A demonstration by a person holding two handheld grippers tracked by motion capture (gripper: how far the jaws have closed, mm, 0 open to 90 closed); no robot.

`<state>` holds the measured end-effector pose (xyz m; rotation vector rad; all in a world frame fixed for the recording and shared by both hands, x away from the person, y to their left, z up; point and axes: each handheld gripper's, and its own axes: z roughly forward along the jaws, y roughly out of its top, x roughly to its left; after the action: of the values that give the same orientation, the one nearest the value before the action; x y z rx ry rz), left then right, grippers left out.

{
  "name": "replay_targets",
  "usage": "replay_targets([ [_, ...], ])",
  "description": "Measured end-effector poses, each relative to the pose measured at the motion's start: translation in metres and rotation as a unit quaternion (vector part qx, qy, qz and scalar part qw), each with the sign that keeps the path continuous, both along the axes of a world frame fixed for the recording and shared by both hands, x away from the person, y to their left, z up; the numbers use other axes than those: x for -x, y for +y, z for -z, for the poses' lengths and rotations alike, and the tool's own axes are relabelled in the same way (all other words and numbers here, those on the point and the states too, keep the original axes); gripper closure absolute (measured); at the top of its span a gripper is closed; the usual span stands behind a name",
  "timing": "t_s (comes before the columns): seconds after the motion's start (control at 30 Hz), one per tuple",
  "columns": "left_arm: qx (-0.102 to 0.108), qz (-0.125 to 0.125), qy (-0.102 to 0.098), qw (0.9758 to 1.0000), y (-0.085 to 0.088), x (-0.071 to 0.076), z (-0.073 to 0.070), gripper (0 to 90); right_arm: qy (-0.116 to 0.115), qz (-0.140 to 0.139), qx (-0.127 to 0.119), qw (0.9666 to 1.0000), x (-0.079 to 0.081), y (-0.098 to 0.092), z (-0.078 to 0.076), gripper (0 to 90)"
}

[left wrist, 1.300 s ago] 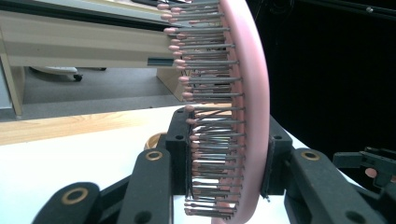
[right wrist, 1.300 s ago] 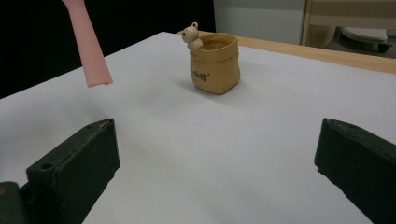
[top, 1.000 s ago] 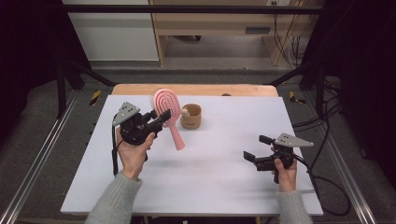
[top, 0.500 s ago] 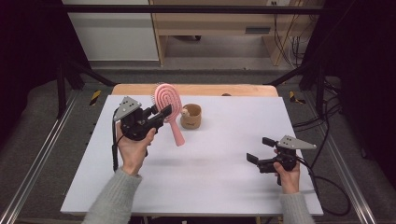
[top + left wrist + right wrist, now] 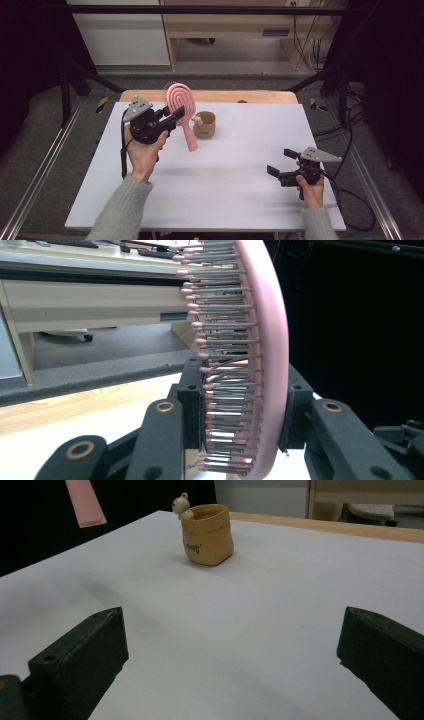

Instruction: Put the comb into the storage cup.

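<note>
Pink hairbrush (image 5: 182,111) hung clear of the white tabletop (image 5: 235,185), clamped at its oval head by the left gripper (image 5: 172,117), handle slanting down toward five o'clock. In the left gripper view the black jaws pressed on both sides of the brush (image 5: 260,365), one on the bristle tips and one on the curved pink back.

Nearest the person, at four o'clock on the table, the right gripper (image 5: 280,162) rested low with its jaws released and wide apart, nothing between them; the right gripper view showed bare white surface between the two black pads (image 5: 80,655). Farther in, just beside the brush handle at its three o'clock, stood a small tan pouch-shaped cup (image 5: 204,124) with a tiny figure on its rim (image 5: 206,534).

Beyond the white sheet a strip of wooden table edge (image 5: 260,96) showed at twelve o'clock. Past it lay grey floor (image 5: 225,80), a pale wooden bench (image 5: 235,30) and loose cables (image 5: 305,45), with dark frame rails (image 5: 45,165) at either side.
</note>
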<state>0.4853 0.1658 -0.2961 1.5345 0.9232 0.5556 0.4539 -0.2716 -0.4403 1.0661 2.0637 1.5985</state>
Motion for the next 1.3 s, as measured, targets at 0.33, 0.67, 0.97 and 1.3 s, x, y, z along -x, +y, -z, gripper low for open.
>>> replay_targets([
  [0.33, -0.003, 0.004, 0.000, 1.0000, -0.008, -0.008, -0.004, 63.5, 0.001, 0.004, 0.002, 1.0000, 0.000, -0.002, 0.002, 0.4],
  [0.67, -0.008, 0.007, -0.001, 0.9999, -0.016, -0.016, -0.010, 63.5, 0.001, 0.004, 0.002, 1.0000, 0.000, -0.002, 0.002, 0.4],
  [0.97, -0.011, 0.006, -0.001, 0.9999, -0.023, -0.025, -0.017, 63.5, 0.002, 0.003, 0.006, 1.0000, -0.001, -0.002, 0.002, 0.4],
  [1.3, -0.016, 0.003, -0.001, 0.9999, -0.031, -0.036, -0.022, 63.5, 0.003, 0.003, 0.005, 1.0000, -0.001, -0.002, 0.002, 0.4],
])
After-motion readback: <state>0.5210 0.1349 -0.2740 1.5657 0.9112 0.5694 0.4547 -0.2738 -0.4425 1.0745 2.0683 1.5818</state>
